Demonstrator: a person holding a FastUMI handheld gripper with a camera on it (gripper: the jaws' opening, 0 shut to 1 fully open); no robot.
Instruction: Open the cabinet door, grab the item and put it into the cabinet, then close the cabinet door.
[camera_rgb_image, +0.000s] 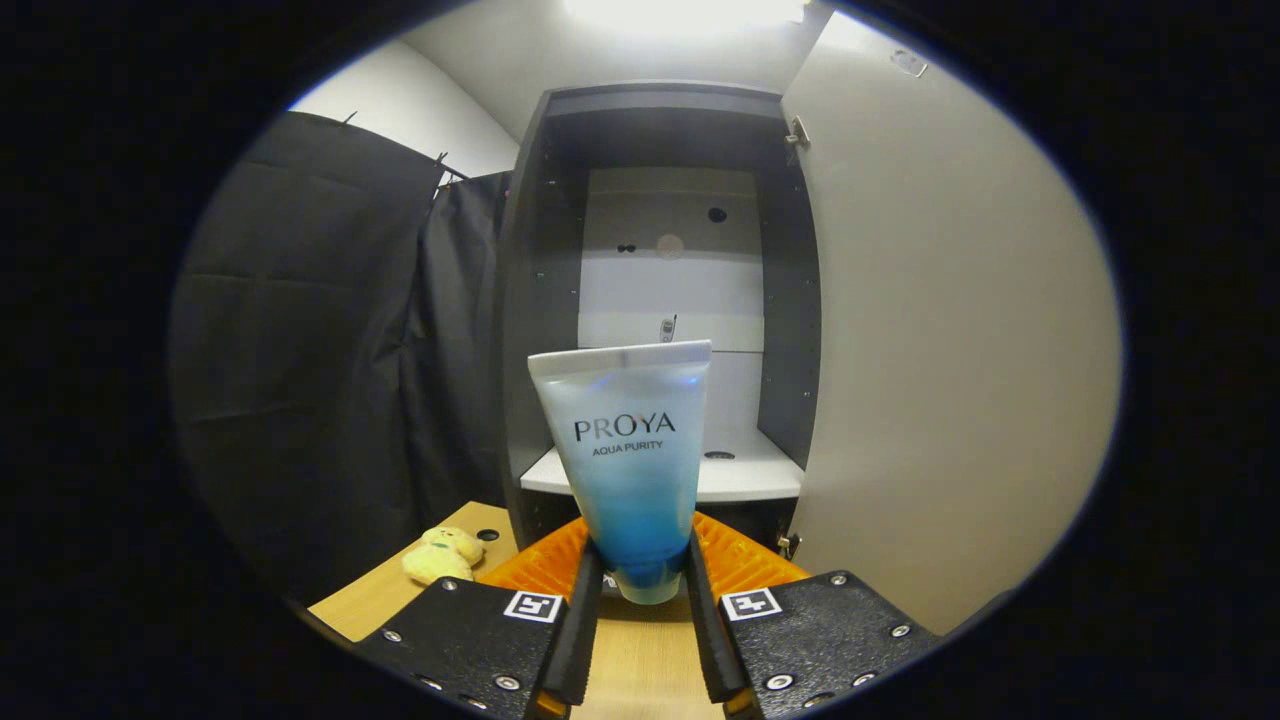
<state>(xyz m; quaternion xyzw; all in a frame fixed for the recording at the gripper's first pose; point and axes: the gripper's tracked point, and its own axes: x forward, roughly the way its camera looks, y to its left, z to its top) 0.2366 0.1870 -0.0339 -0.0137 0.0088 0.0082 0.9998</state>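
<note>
I have the gripper (640, 575) clamped on the tube (628, 460), both fingers (583, 600) pressing its lower blue end from either side. Tube stands upright between the fingers, flat crimped end up, cap end down just above the wooden table (640, 665). Pale at the top, fading to blue lower down.

Straight ahead beyond the tube is the cabinet (530, 300), dark frame, open. Its door (940, 330) is swung wide to the right, pale inner face toward me, hinges visible along its inner edge. Inside, a white shelf (745, 470) sits just behind the tube, nothing resting on it that I can make out. Tube is outside the cabinet, in front of the shelf.

A small yellow plush toy (440, 555) lies on the table to the left of the fingers, near the cabinet base. Black cloth wall (320, 350) hangs left of the cabinet.
</note>
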